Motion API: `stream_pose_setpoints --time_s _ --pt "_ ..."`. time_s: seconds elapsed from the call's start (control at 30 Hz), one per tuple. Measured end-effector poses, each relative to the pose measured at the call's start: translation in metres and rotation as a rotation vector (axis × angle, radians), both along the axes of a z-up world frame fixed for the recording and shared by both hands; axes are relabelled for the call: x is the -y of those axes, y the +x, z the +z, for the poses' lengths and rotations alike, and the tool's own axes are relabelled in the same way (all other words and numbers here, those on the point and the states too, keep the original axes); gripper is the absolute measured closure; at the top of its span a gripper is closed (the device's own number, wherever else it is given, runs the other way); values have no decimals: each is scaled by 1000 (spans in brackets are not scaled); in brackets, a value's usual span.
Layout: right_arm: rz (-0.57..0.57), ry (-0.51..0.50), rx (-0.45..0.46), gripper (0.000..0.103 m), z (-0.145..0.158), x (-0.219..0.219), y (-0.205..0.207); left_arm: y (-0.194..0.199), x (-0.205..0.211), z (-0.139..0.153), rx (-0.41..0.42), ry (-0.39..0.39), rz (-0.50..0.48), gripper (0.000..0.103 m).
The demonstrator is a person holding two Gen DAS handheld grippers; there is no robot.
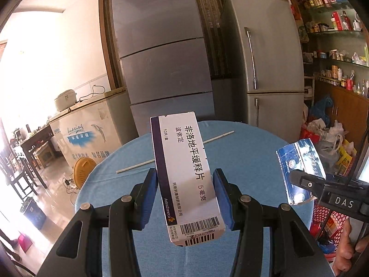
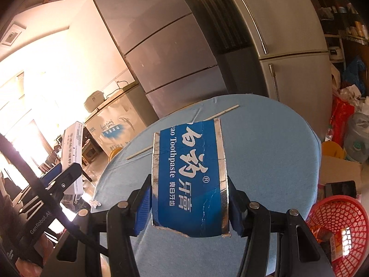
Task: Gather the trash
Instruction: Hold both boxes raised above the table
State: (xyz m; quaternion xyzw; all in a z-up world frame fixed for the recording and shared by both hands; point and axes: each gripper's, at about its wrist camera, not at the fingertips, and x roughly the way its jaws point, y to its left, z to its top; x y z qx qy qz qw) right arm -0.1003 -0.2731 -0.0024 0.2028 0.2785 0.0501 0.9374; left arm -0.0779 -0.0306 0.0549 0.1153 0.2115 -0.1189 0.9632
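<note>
White medicine box point(image 1: 186, 175), purple stripe; blue toothpaste box point(image 2: 190, 180), silver edges.

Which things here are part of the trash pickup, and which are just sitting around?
Part of the job:
- white medicine box, held in the left gripper
- torn blue toothpaste box, held in the right gripper
- thin stick on the table
- red basket

Just sitting around:
- refrigerators
- chest freezer
- rice cooker

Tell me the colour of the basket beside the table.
Red, an open mesh basket; it shows best in the right wrist view, low at the right.
</note>
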Motion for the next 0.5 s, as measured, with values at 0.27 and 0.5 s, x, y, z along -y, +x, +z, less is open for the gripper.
stream_pose_setpoints --time_s 0.27,0.5 --pt "-13 16 -3 43 -2 9 -4 -2 8 -3 -6 16 -14 52" --pt "-34 32 5 43 -1 15 -13 -6 14 -5 -9 31 -33 52"
